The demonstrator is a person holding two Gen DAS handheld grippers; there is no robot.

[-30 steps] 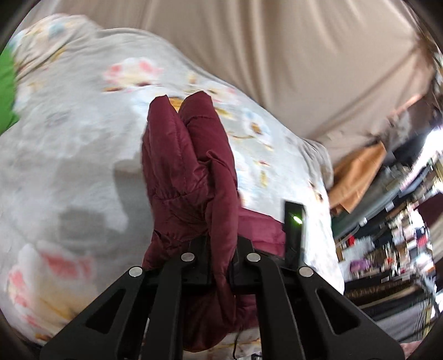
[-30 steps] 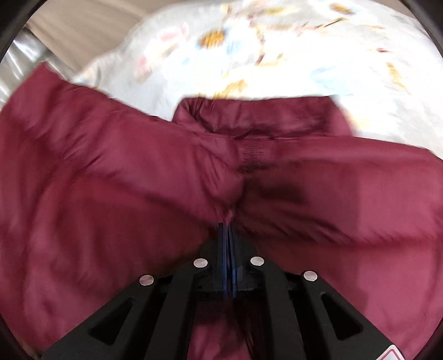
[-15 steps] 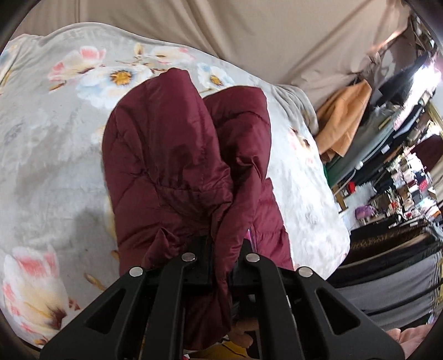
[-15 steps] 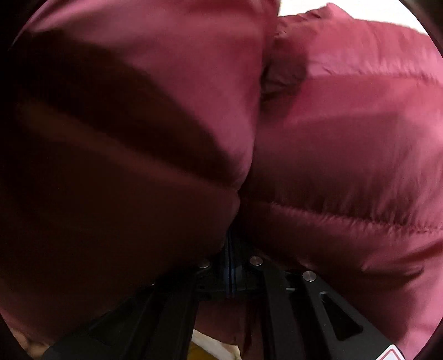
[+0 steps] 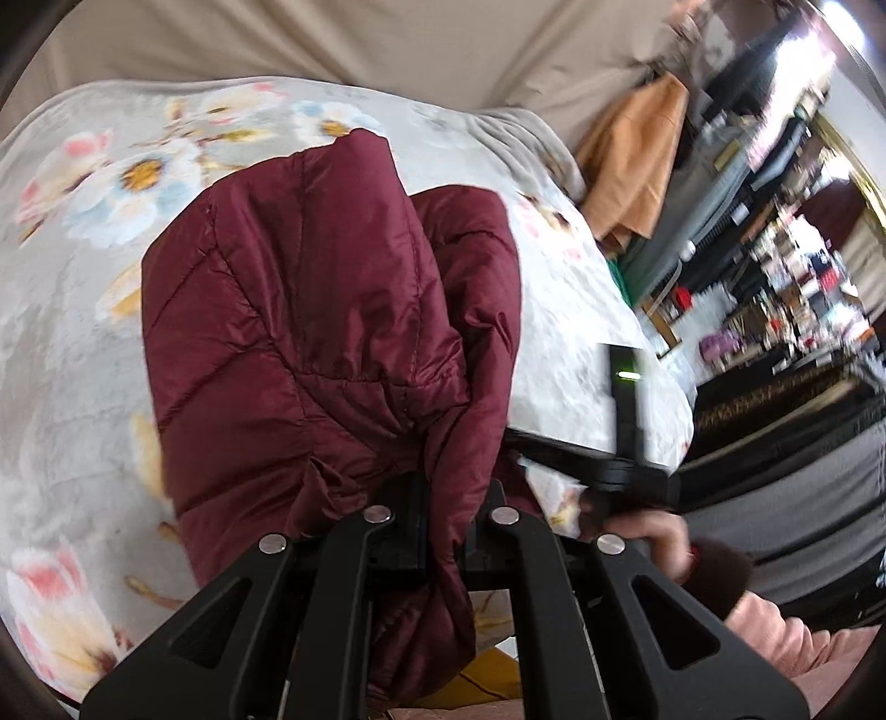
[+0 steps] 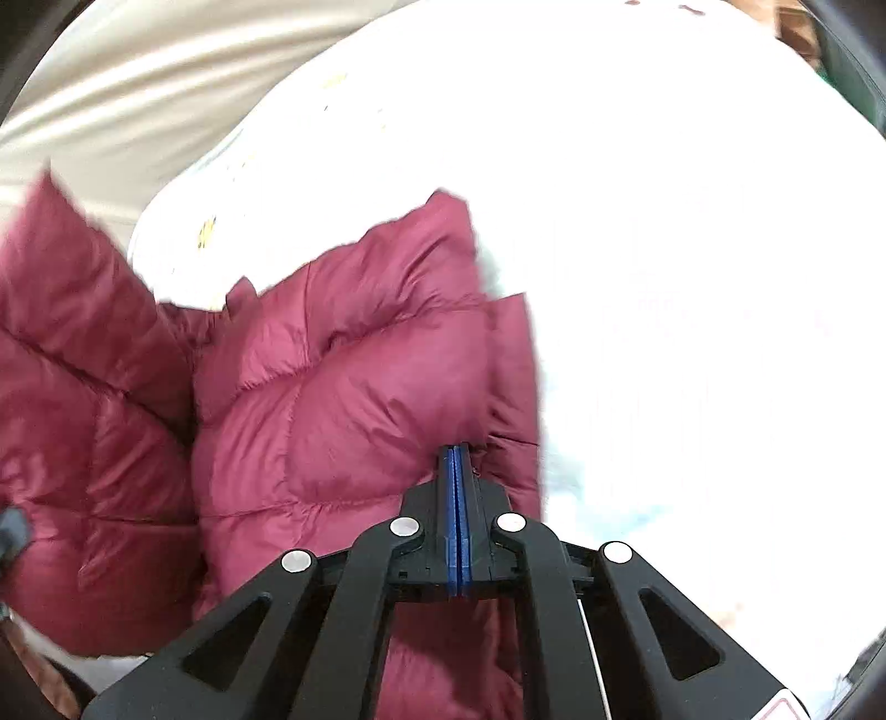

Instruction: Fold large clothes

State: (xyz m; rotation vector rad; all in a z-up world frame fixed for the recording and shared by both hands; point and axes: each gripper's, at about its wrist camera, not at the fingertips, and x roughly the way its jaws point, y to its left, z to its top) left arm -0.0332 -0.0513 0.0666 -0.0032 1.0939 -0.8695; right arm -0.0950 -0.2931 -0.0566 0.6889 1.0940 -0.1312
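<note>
A maroon puffer jacket (image 5: 310, 310) hangs bunched over the floral blanket (image 5: 83, 332) in the left wrist view. My left gripper (image 5: 443, 498) is shut on a thick fold of it, and fabric spills below the jaws. In the right wrist view the jacket (image 6: 332, 399) fills the left and middle. My right gripper (image 6: 457, 451) is shut with its blue pads together, pinching the jacket's edge where creases meet at the tips. The right tool's black body (image 5: 620, 465) and the hand (image 5: 659, 534) on it show just right of the left gripper.
The blanket (image 6: 692, 277) is washed out white at the right of the right wrist view. A beige drape (image 5: 387, 39) hangs behind the bed. An orange cloth (image 5: 631, 160) and crowded shelves (image 5: 803, 266) lie past the bed's right edge. A pink sleeve (image 5: 786, 637) is at the lower right.
Both views swung sideways and rolled. The jacket no longer fills the right wrist view and bright blanket shows beside it. The right tool and hand have come in beside the left gripper.
</note>
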